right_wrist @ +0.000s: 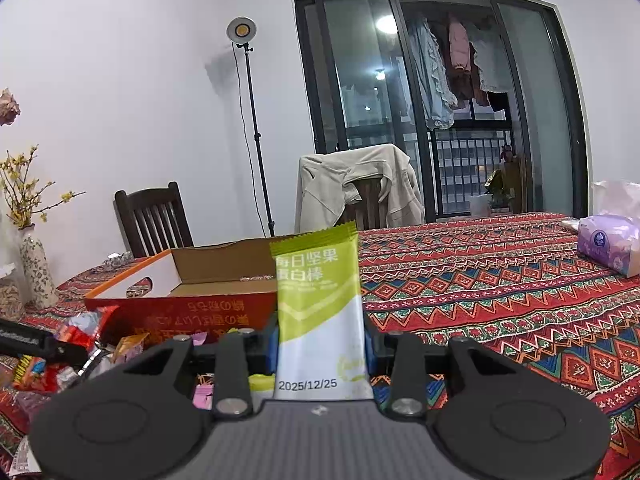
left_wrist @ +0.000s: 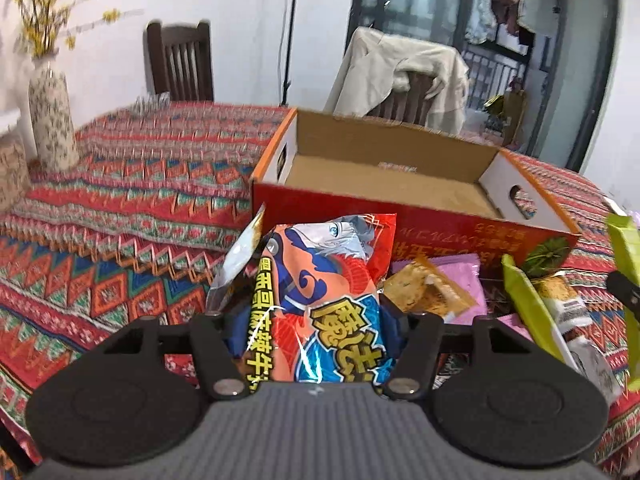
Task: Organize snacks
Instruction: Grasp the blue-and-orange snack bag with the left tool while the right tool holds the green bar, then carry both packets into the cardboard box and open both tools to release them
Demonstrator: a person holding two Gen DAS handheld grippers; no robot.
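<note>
Snacks first, from the left wrist: an orange-and-blue foil snack bag (left_wrist: 320, 304) with a cartoon face stands between the fingers of the left gripper (left_wrist: 316, 320), pads pressed on its sides, its long axis pointing away toward the open red cardboard box (left_wrist: 400, 216) on the patterned red desk (left_wrist: 120, 240). From the right wrist, the right gripper (right_wrist: 322, 344) clamps a green-and-white protein bar wrapper (right_wrist: 320, 304), upright, before dark balcony doors (right_wrist: 440, 100).

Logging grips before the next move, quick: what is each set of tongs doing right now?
Left tongs: closed on the orange and blue snack bag.
Right tongs: closed on the green and white nut bar, held upright.
</note>
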